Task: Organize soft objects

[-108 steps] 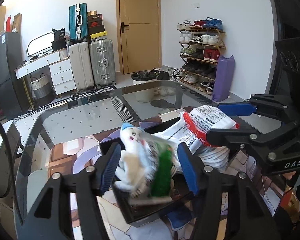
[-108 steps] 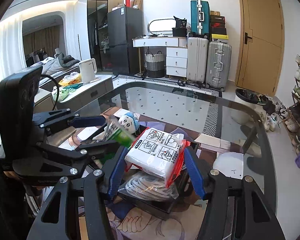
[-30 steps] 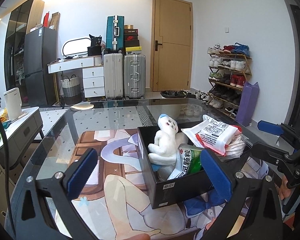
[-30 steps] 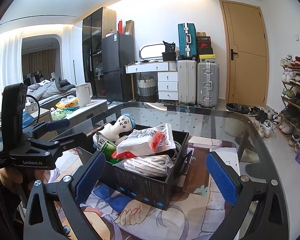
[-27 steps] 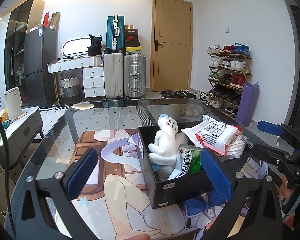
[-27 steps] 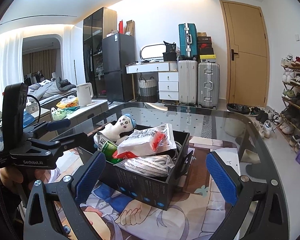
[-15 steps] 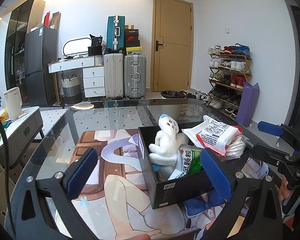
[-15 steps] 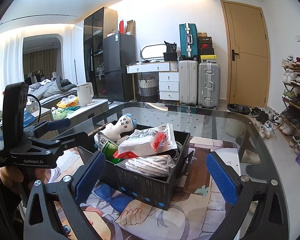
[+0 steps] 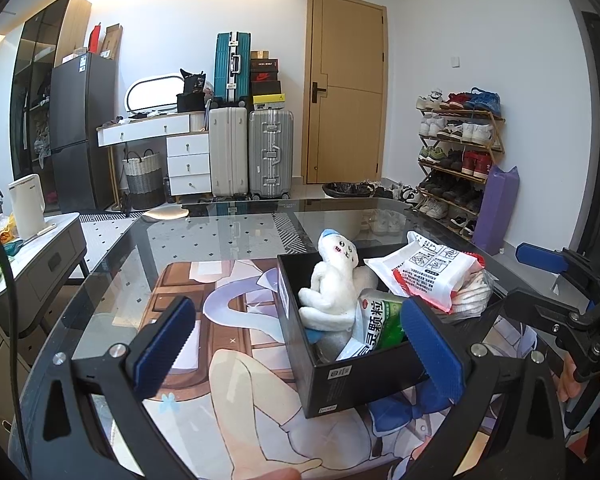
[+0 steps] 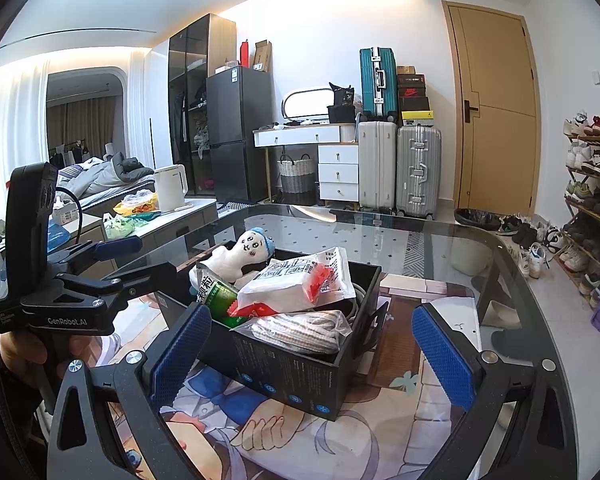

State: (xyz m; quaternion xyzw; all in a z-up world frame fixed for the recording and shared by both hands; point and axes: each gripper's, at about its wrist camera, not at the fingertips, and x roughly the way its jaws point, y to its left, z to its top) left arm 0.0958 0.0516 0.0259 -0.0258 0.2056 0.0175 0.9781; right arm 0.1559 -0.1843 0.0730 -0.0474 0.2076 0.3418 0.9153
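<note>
A black box [image 9: 364, 376] [image 10: 300, 368] stands on the printed mat on the glass table. In it lie a white plush doll with a blue cap [image 9: 334, 280] [image 10: 242, 256], a green-and-white packet [image 9: 380, 324] [image 10: 216, 294], a white-and-red pack [image 9: 428, 272] [image 10: 300, 284] and a bagged white rope bundle [image 10: 300, 328]. My left gripper [image 9: 296, 348] is open and empty, held back in front of the box. My right gripper [image 10: 312, 352] is open and empty, its jaws wide on either side of the box, apart from it.
The glass table edge [image 10: 512, 252] runs round the far and right sides. A side cabinet with a white kettle [image 9: 26, 206] stands to the left. Suitcases [image 9: 252, 156], a door and a shoe rack [image 9: 456, 152] stand beyond the table.
Since 3.6 s ago both grippers let go of the plush with packet and the white-and-red pack, opened wide and drew back. Over the last second nothing visibly moved.
</note>
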